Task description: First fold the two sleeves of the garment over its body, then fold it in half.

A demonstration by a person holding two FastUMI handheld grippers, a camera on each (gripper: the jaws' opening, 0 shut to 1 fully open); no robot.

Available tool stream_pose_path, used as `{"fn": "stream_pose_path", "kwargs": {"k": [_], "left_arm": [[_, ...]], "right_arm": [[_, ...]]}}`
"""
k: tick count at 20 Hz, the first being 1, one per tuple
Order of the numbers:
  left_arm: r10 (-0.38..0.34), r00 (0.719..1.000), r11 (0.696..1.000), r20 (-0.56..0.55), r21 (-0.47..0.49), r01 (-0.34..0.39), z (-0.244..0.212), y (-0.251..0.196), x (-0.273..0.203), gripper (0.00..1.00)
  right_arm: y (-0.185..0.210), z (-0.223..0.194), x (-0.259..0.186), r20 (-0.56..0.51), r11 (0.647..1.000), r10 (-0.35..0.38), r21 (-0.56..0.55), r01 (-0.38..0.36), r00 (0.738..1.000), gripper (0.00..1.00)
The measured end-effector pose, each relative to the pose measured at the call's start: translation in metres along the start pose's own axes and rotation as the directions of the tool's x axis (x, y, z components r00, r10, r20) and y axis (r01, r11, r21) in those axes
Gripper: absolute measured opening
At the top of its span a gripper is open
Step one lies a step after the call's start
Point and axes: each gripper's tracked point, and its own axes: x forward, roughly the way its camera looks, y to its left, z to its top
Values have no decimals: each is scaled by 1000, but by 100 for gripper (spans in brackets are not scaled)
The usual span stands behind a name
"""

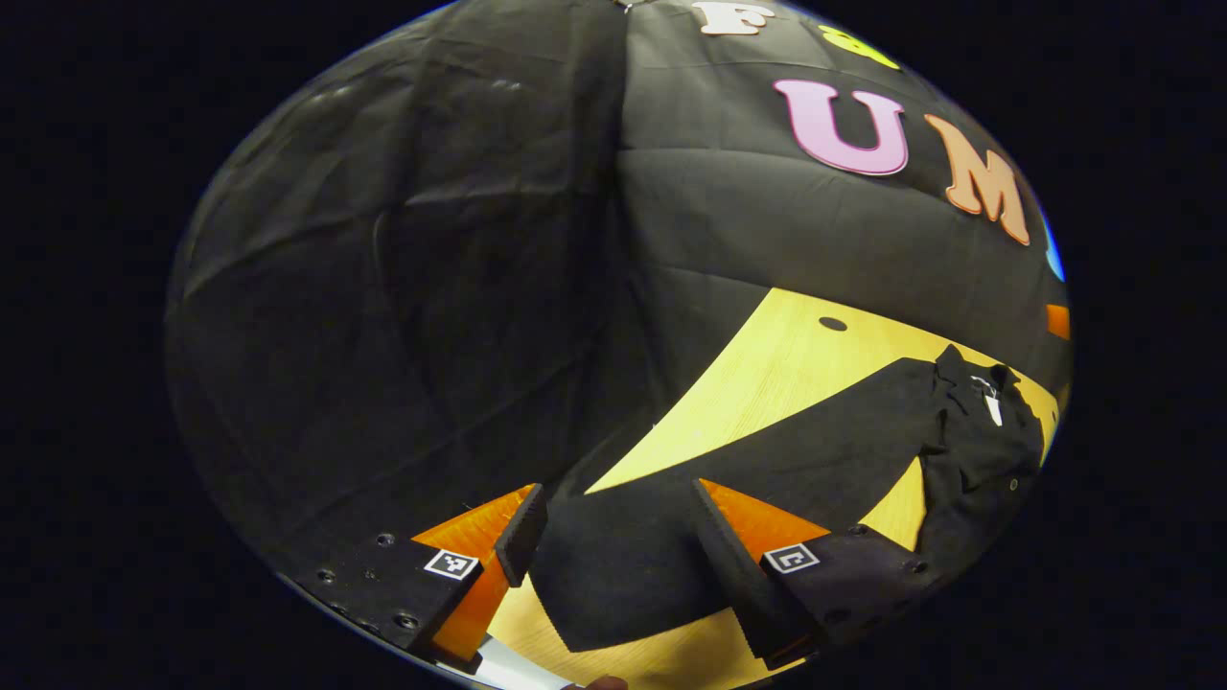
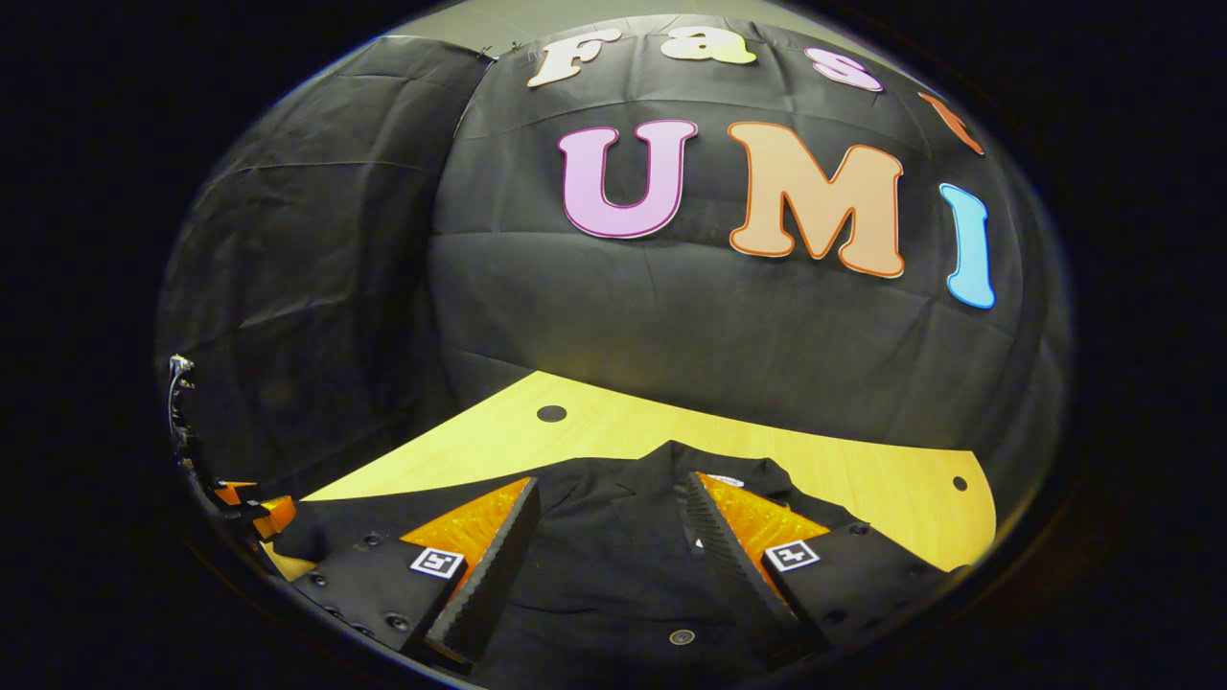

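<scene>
Shirt [image 1: 824,450] flat on table [image 1: 757,383] | left tool [image 1: 613,546] spread above sleeve [image 1: 623,565] | right tool [image 2: 604,546] spread above shirt body

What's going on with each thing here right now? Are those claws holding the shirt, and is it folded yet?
Shirt: spread flat on the table, not folded in half.
Sleeve: stretched out to the side, not yet folded over the body.
Left claw: open, above the sleeve end, gripping nothing.
Right claw: open, above the shirt body, gripping nothing.
Table: carries the shirt.

Jaws apart over sleeve [image 1: 671,517] — table [image 1: 767,374] beneath.
</scene>
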Motion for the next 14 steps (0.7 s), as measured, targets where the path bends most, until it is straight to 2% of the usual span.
{"fn": "stream_pose_path", "kwargs": {"k": [3,6,8,10,11,14], "left_arm": [[31,997,999,-67,-38,-33,-19,4,7,93],[23,988,999,-150,-37,-29,-52,6,9,94],[24,996,1000,-84,22,-22,-45,10,13,97],[6,996,1000,-91,11,-5,-46,6,9,95],[-15,995,1000,-97,22,17,-47,5,7,87],[-76,989,989,-128,116,91,-50,-12,7,27]], "right_arm": [[-6,-2,-4,-4,1000,-11,-1,11,1000,98],[-7,-3,-6,-6,1000,-12,0,12,1000,98],[-6,-1,-8,-3,1000,-8,-3,8,1000,97],[-6,-1,-11,-3,1000,-7,-2,7,1000,98],[-7,-1,-13,-3,1000,-10,-4,10,1000,97],[-12,-2,-19,3,1000,-11,-13,11,1000,97]]}}
